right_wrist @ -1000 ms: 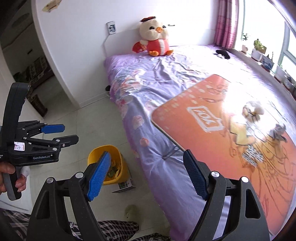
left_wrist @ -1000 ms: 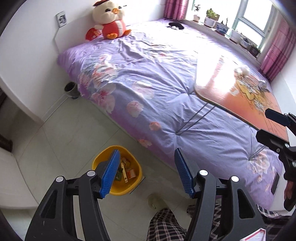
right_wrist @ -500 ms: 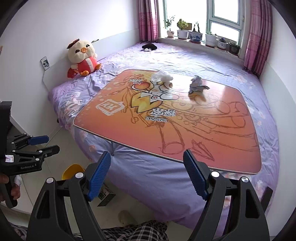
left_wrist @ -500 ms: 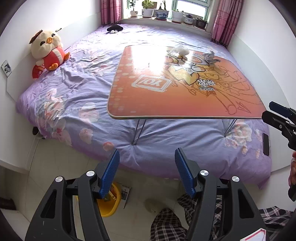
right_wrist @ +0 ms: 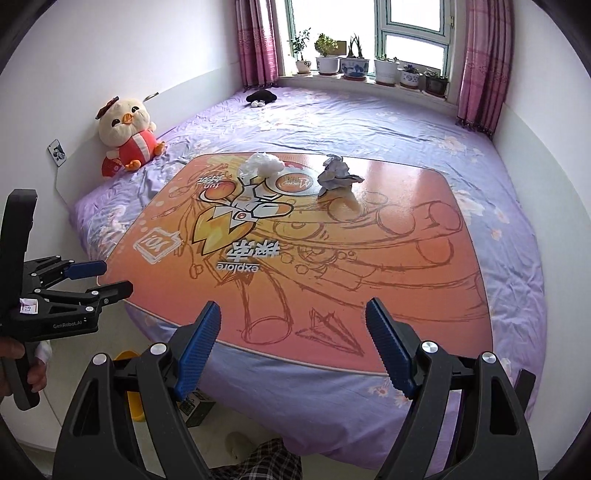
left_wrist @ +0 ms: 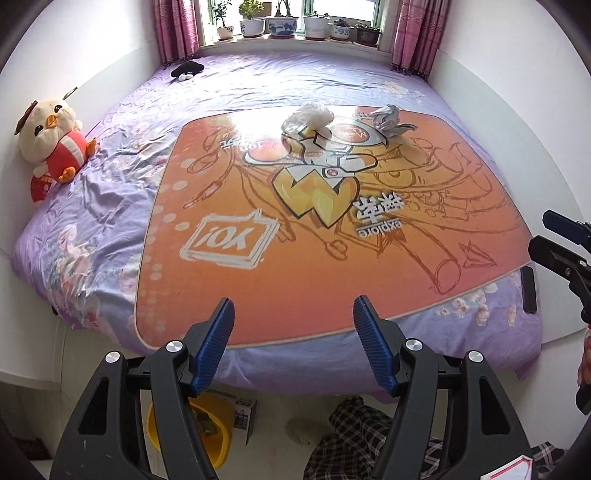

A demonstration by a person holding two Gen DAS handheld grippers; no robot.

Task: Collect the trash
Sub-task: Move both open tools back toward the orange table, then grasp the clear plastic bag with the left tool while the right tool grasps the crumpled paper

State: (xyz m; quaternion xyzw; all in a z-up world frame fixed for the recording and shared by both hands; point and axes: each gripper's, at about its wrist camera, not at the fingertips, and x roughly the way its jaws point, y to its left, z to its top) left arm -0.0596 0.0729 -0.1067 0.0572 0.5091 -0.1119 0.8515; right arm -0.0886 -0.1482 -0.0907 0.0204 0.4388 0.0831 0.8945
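Bedroom, orange tabletop (left_wrist: 369,240) on bed: white bag wad (left_wrist: 308,116) and grey paper wad (left_wrist: 386,117) near far edge. My left gripper (left_wrist: 293,345) opening, empty; right gripper (right_wrist: 293,349) spread, empty. Step: approach. Next: reach across, pinch wad.

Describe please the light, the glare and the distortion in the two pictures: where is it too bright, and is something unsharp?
Left wrist view: window glare whitens the far part of the orange table around the white plastic bag; the fisheye bends the walls; corners are black. Right wrist view: the window is overexposed, the crumpled paper casts a soft shadow toward the camera, and details stay sharp.
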